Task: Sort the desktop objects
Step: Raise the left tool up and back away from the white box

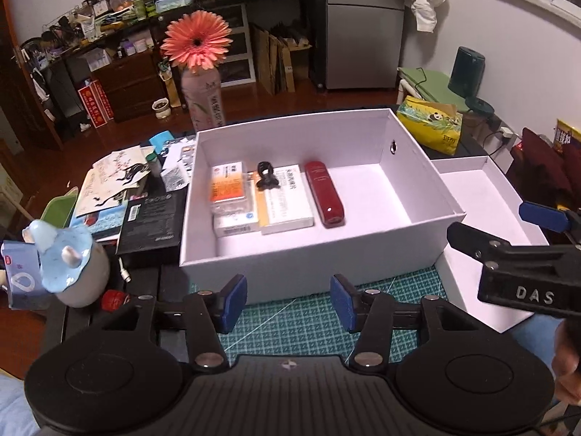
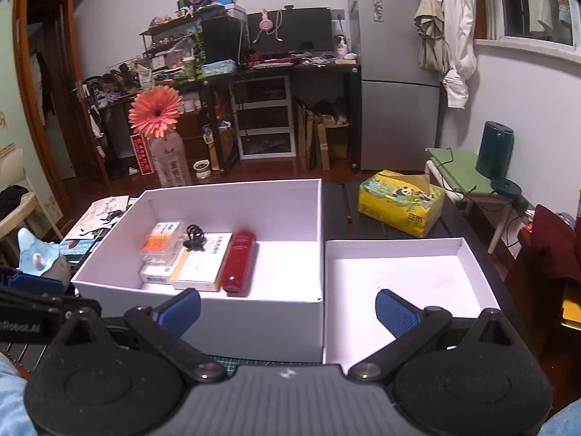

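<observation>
A large white box (image 1: pixel 308 254) (image 2: pixel 254 327) stands on the desk. At its left end lie an orange medicine box (image 1: pixel 228 189) (image 2: pixel 161 241), a white medicine box (image 1: pixel 287 200) (image 2: pixel 201 265), a black hair clip (image 1: pixel 267 176) (image 2: pixel 194 238) on top of them, and a dark red case (image 1: pixel 325 194) (image 2: pixel 239 261). My left gripper (image 1: pixel 288 301) hovers open just in front of the box's near wall, nothing between its blue pads. My right gripper (image 2: pixel 287 312) is wide open and empty, straddling the seam between the box and the shallow white lid (image 2: pixel 406 279) (image 1: pixel 483 196).
Left of the box are a black booklet (image 1: pixel 152 225), illustrated cards (image 1: pixel 112 178), a mug with a blue lid (image 1: pixel 72 269) and a small red item (image 1: pixel 114 299). A yellow tissue pack (image 1: pixel 432 127) and a flower in a bottle (image 1: pixel 201 98) stand behind. A green cutting mat (image 1: pixel 290 323) lies under my left gripper.
</observation>
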